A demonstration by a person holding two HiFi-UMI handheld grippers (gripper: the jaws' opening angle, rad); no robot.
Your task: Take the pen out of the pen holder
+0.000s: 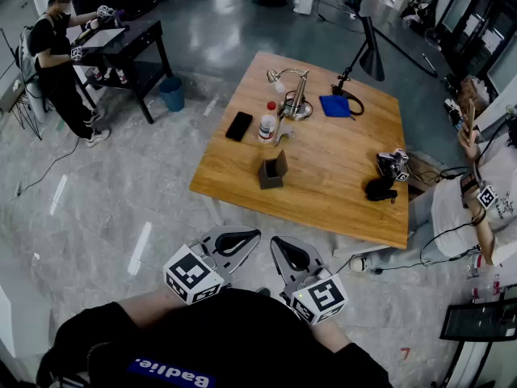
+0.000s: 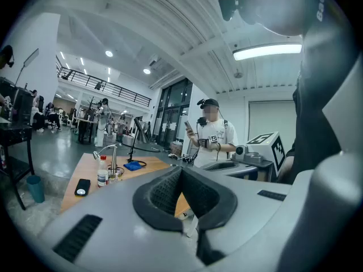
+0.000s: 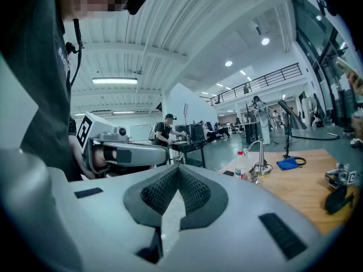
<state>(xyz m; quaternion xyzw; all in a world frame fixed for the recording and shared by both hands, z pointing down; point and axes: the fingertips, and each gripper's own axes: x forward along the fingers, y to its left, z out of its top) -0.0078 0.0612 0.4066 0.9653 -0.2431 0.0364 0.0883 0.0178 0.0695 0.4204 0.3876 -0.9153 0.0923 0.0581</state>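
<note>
Frankly, pen holder [image 1: 272, 173] contents unreadable; left gripper [image 1: 236, 241] and right gripper [image 1: 289, 253] jaws closed, empty.

Head view steeply down, gripper views level, all sharing apparently distant table [image 1: 339, 176]

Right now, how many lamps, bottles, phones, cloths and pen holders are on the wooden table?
Lamps: 2 (silver lamp, black lamp)
Bottle: 1
Phone: 1
Blue cloth: 1
Pen holder: 1
Total: 6
</note>
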